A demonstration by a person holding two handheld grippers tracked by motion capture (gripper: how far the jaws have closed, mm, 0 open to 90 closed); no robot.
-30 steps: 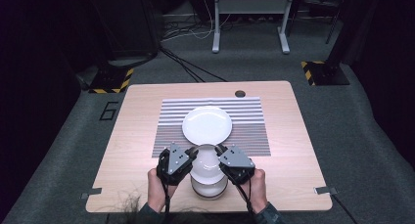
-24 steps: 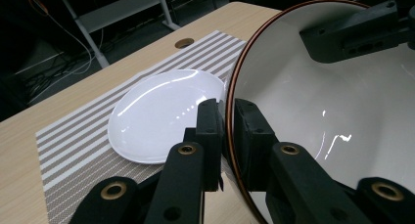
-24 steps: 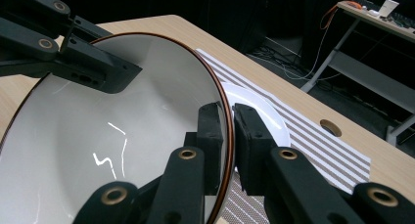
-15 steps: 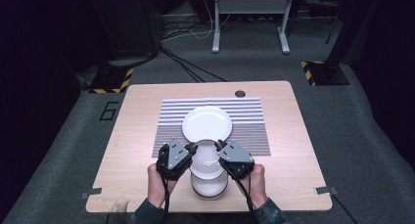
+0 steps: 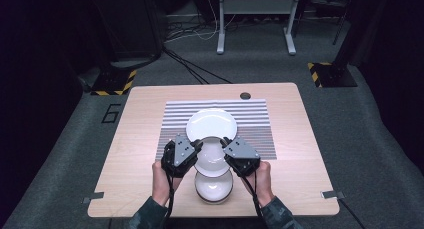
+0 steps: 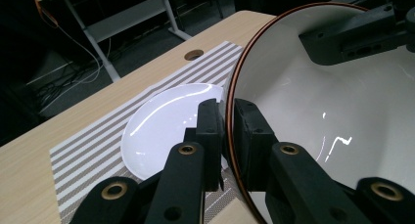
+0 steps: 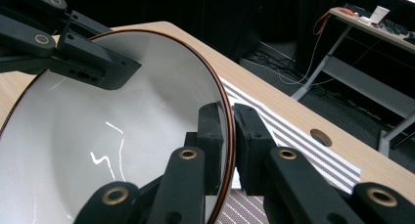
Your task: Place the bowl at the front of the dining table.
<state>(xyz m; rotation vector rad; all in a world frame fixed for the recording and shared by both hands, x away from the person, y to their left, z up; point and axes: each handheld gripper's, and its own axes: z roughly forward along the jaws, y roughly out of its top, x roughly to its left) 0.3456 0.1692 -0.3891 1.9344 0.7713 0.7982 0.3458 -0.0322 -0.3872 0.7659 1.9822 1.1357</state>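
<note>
Black jaws, brass-ringed screws, grey three-cornered plates, camouflage sleeves

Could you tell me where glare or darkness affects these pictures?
High view: the room beyond the table is very dark. Left gripper view: glare streaks on the plate and inside the held bowl. Right gripper view: bright squiggles on the bowl's glaze.

We are in a lab or test room – dark curtains [image 5: 45,49], grey carpet [image 5: 360,124], loose cables [image 5: 185,29], hazard-taped stand feet [image 5: 330,74] and one lit wooden table [image 5: 140,134].
</note>
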